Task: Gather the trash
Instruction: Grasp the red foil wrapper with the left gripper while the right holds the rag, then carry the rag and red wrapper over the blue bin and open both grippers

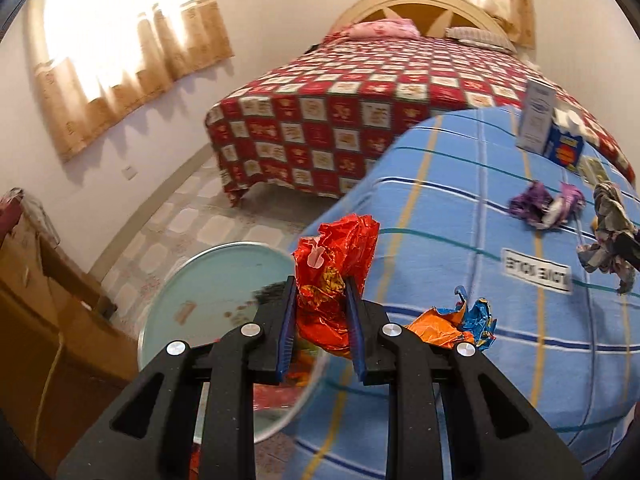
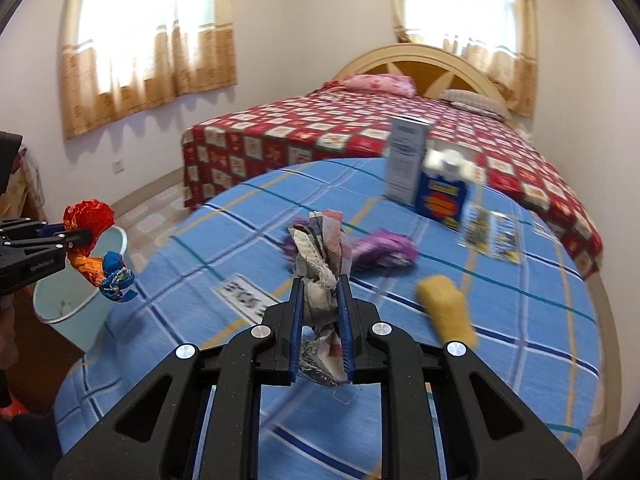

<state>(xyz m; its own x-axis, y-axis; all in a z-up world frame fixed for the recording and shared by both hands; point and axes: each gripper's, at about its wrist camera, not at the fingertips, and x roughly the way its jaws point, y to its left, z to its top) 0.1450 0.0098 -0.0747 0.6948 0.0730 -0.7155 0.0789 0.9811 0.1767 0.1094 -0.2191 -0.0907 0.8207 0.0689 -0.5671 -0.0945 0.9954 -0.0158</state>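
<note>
My left gripper (image 1: 320, 284) is shut on a crumpled red-orange foil wrapper (image 1: 336, 256) and holds it over the rim of a pale green bin (image 1: 208, 272) beside the blue checked table (image 1: 500, 320). An orange-and-blue wrapper (image 1: 460, 324) lies at the table edge just right of the fingers. My right gripper (image 2: 319, 280) is shut on a crumpled grey-and-pink patterned wad (image 2: 320, 252), held above the table (image 2: 200, 240). In the right wrist view the left gripper (image 2: 86, 236) shows at far left over the bin (image 2: 72, 304). A purple wrapper (image 2: 384, 254) lies behind the wad.
On the table stand a white box (image 2: 406, 160) and a blue carton (image 2: 442, 196), with flat packets (image 2: 490, 236), a yellow sponge-like piece (image 2: 448, 310) and a printed label (image 2: 244, 298). A bed with a red checked cover (image 2: 320, 132) is behind. A wooden cabinet (image 1: 48, 320) stands left.
</note>
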